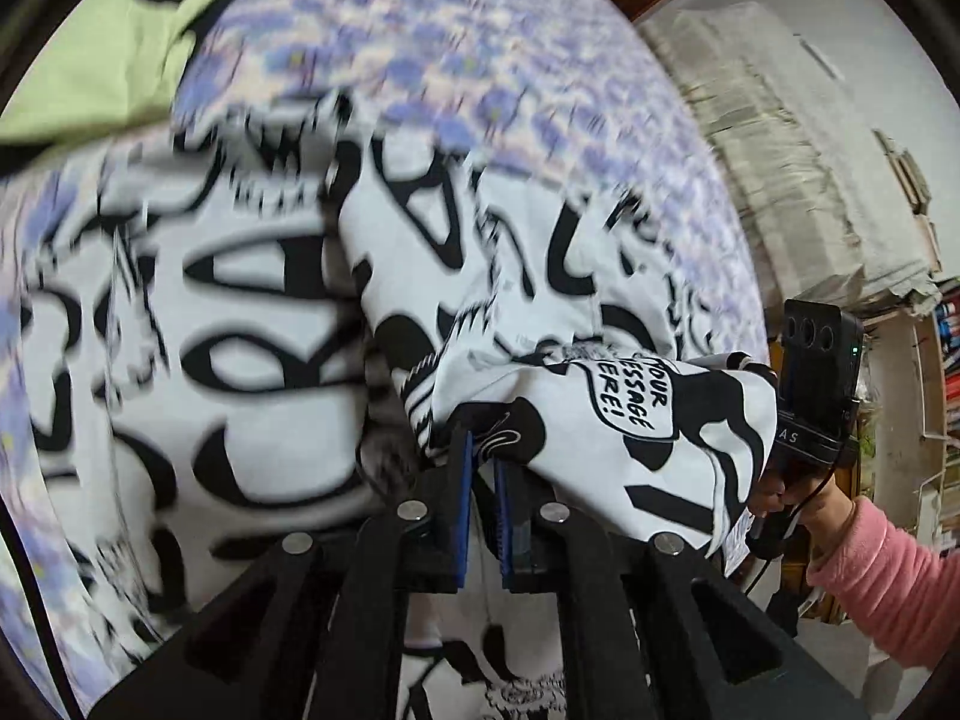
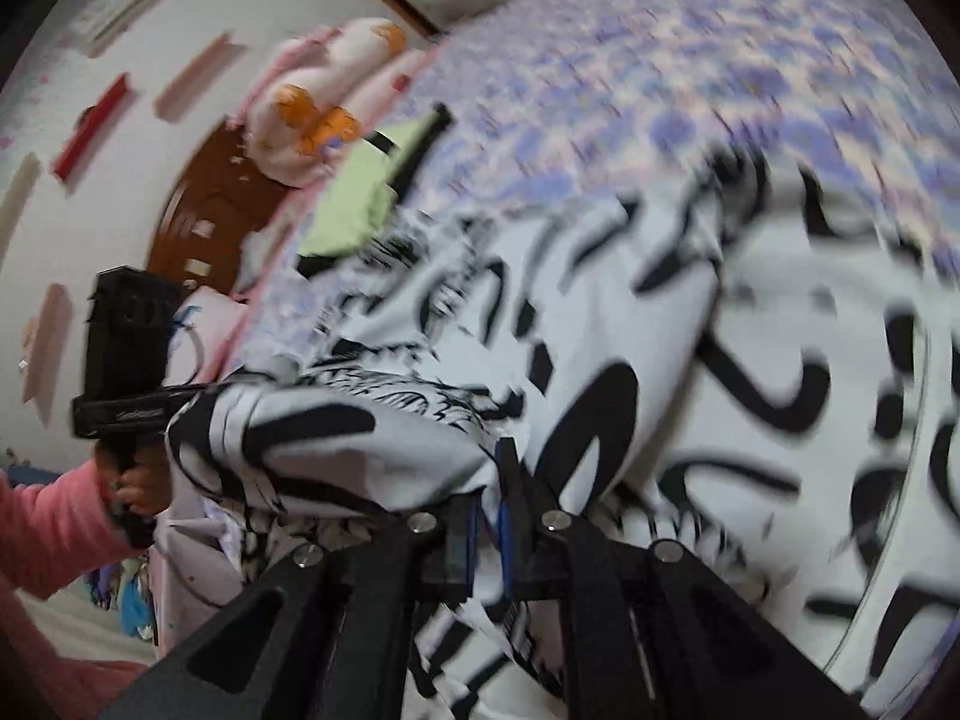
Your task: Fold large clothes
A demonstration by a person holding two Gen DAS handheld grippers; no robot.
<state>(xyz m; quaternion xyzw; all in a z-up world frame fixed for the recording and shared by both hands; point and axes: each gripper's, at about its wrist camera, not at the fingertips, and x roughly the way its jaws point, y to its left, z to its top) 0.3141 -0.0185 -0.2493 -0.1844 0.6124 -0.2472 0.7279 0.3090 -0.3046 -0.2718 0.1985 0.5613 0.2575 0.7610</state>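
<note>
The garment (image 1: 252, 312) is thin white cloth printed all over with bold black lettering and cartoon shapes; one speech bubble reads partly "YOUR MESSAGE HERE!". Most of it lies spread and rumpled on a bed (image 1: 480, 42) covered by a soft sheet with a small purple-and-white floral pattern. A folded pale green cloth (image 1: 108, 60) lies at the far edge of the bed, partly under the garment.

The left tool (image 1: 483, 468) has matte black arms with round metal rivets and blue ribbed pads. Its jaws are clenched on a bunched fold of the garment, which drapes up and over the tips toward the right. The right tool (image 2: 489, 480), of the same build, is likewise pinched on a gathered fold, with the cloth billowing leftward over its tips. Between the two tools the lifted edge hangs in loose folds above the flat part.

Each view shows the other tool held by a hand (image 2: 135, 483) in a fuzzy pink sleeve (image 1: 888, 588). Much of the picture is blurred.
</note>
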